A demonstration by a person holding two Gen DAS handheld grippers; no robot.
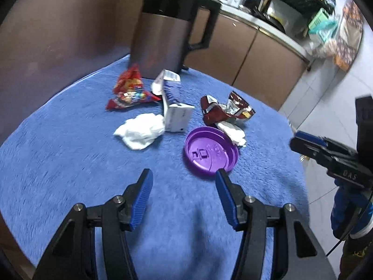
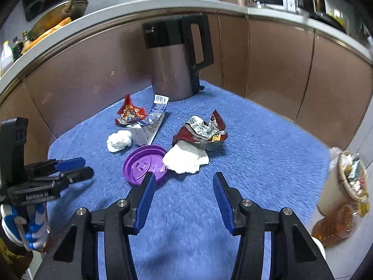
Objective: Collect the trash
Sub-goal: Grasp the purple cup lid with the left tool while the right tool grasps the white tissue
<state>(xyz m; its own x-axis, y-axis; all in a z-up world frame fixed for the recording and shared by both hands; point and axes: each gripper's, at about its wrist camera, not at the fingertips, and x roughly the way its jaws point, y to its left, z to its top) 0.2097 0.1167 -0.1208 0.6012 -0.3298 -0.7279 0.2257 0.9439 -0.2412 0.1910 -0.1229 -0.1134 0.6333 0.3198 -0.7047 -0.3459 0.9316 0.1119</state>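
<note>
Beside table, bin (image 2: 345, 182) holds wrappers — both tools, left (image 1: 184, 175) and right (image 2: 184, 177), gaping, empty.

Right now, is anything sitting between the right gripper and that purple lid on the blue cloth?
Nothing visible blocks it. The right gripper is open and empty, and the purple lid lies just beyond its left finger on bare blue cloth. The crumpled white tissue touches the lid's right edge, beside it.
</note>
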